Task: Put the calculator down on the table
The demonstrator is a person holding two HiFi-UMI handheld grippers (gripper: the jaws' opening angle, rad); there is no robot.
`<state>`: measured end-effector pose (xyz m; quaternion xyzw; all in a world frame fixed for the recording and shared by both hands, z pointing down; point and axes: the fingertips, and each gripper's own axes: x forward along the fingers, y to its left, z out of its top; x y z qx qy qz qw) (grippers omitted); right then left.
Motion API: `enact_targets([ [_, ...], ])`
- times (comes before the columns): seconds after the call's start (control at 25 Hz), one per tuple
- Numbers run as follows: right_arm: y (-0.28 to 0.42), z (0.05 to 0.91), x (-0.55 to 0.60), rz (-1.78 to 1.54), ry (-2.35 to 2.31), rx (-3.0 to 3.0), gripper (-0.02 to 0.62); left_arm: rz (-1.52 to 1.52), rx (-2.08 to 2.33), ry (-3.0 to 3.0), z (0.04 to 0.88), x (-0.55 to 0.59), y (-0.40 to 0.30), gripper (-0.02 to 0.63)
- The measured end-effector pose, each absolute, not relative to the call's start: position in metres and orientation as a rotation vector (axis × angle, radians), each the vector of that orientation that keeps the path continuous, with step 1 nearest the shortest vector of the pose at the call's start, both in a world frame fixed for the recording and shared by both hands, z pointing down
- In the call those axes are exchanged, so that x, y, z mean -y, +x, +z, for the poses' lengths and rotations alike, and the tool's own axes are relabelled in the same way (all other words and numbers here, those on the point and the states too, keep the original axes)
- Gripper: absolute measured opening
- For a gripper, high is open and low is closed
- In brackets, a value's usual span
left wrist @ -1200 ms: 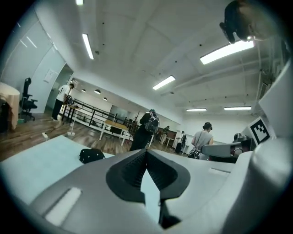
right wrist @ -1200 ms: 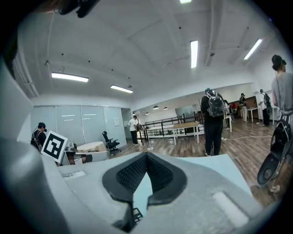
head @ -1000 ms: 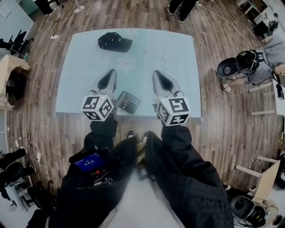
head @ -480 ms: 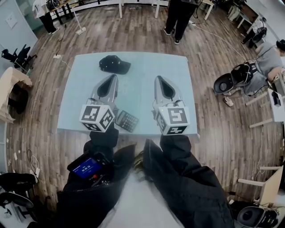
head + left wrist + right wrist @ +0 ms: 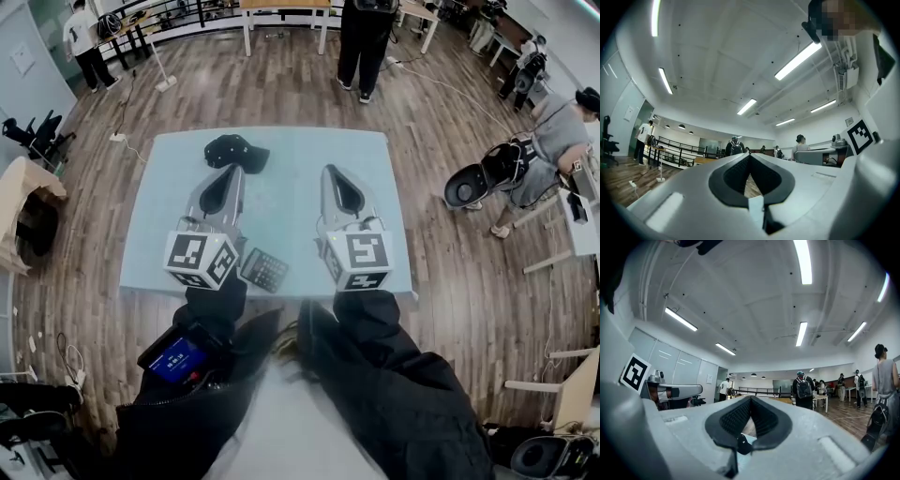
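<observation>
The dark calculator [image 5: 264, 269] lies flat on the pale blue table [image 5: 291, 155] near its front edge, just right of my left gripper's marker cube, which hides its left corner. My left gripper [image 5: 237, 169] hangs above the table with its jaws shut and nothing between them; in the left gripper view [image 5: 750, 154] it points level into the room. My right gripper [image 5: 330, 171] is held beside it, also shut and empty [image 5: 751, 398]. Neither gripper touches the calculator.
A black cap [image 5: 236, 152] lies on the table's far left part. A person [image 5: 364, 37] stands beyond the far edge, and another person [image 5: 553, 141] is at the right beside a dark bag [image 5: 478, 183]. Wooden floor surrounds the table.
Both grippers have risen above the table, still shut. The calculator has stayed flat at the front edge. The head view now takes in more of the room beyond the table.
</observation>
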<state>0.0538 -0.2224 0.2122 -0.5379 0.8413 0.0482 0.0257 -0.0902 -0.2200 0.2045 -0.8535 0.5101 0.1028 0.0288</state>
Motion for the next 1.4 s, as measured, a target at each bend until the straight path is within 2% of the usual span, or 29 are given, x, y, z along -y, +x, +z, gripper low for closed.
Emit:
enact_targets([
  [1.4,0.062,0.2,0.205,0.198,-1.733,-2.559,-0.006,0.321,-1.521,-2.711,0.202,0.209,-0.067,0.003],
])
